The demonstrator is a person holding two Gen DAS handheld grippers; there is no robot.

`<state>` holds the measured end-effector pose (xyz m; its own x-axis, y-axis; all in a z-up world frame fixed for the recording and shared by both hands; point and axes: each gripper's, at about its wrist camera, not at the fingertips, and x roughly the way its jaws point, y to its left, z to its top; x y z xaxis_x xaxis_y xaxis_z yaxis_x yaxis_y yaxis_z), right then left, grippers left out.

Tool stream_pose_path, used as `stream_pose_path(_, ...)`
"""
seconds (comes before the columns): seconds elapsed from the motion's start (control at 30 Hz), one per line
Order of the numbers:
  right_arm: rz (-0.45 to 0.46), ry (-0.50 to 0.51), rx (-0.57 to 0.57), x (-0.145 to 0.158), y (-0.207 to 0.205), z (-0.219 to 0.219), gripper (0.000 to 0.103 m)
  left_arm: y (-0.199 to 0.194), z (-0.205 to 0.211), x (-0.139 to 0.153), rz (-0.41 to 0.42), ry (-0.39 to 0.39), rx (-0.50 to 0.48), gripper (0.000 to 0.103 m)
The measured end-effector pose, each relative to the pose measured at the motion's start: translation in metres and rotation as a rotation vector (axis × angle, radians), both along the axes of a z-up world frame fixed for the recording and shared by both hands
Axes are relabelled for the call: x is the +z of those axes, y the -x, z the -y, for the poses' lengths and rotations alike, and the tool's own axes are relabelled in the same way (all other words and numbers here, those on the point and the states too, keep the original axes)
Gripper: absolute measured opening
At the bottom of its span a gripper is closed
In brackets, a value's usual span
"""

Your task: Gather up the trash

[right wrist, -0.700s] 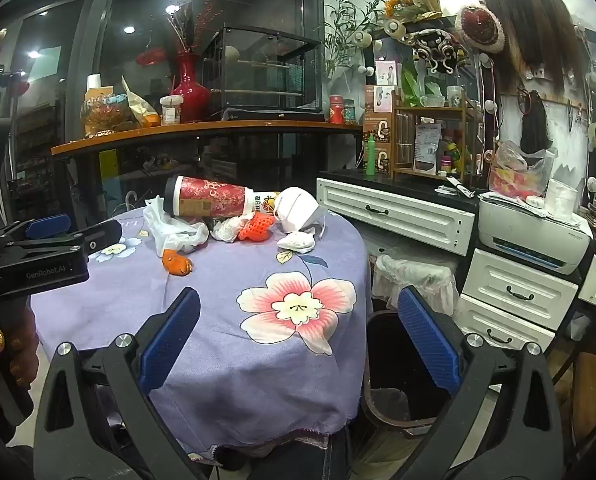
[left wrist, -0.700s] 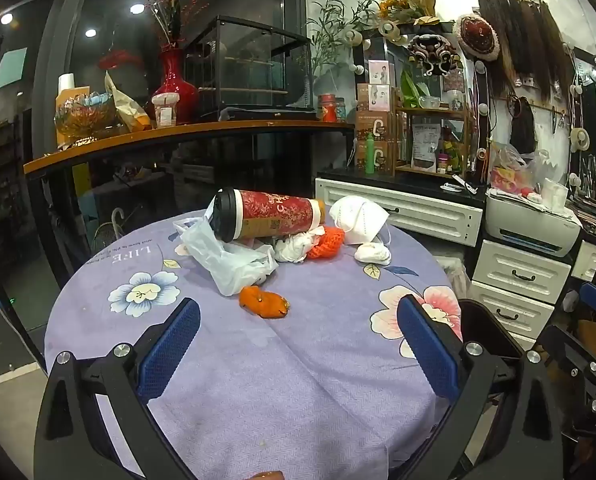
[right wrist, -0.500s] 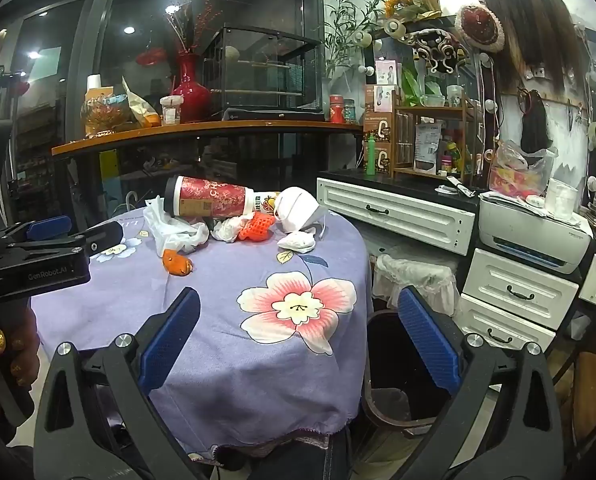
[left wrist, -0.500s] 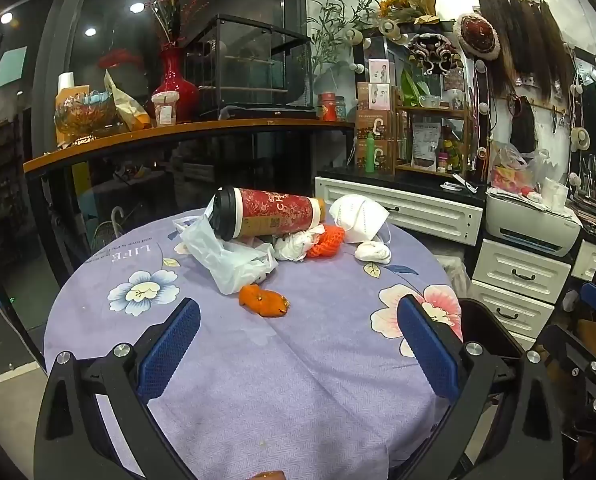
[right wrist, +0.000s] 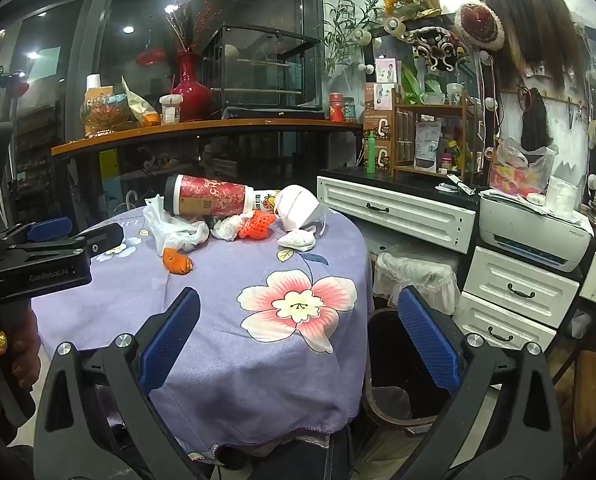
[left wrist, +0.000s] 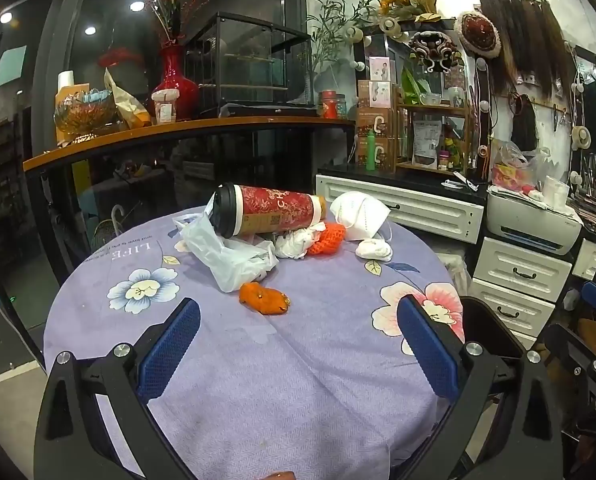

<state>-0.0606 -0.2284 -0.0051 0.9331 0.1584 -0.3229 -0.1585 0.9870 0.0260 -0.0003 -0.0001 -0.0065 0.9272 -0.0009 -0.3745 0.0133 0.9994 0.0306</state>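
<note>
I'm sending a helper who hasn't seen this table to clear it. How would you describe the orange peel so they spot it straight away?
Start at the round table under the purple flowered cloth. The trash sits piled at its far side around a toppled red paper cup. The orange peel lies alone nearer the viewer, just in front of the white plastic bag; smooth and flat, unlike the orange mesh netting in the pile.

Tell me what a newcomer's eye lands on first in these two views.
First, the trash heap at the far side of the round table: a red paper cup on its side atop a white plastic bag, with a white face mask to its right. An orange peel lies apart, nearer the camera. Both the left gripper and right gripper are open and hold nothing.
</note>
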Motion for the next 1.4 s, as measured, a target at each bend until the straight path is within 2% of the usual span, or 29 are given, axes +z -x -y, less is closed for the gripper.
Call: stream_pose_path(1.4, -0.008, 0.000, 0.001, -0.0040, 0.0006, -0.0015, 0.098, -0.0045, -0.0019, -0.0017, -0.019, -0.010, -0.012, 0.098)
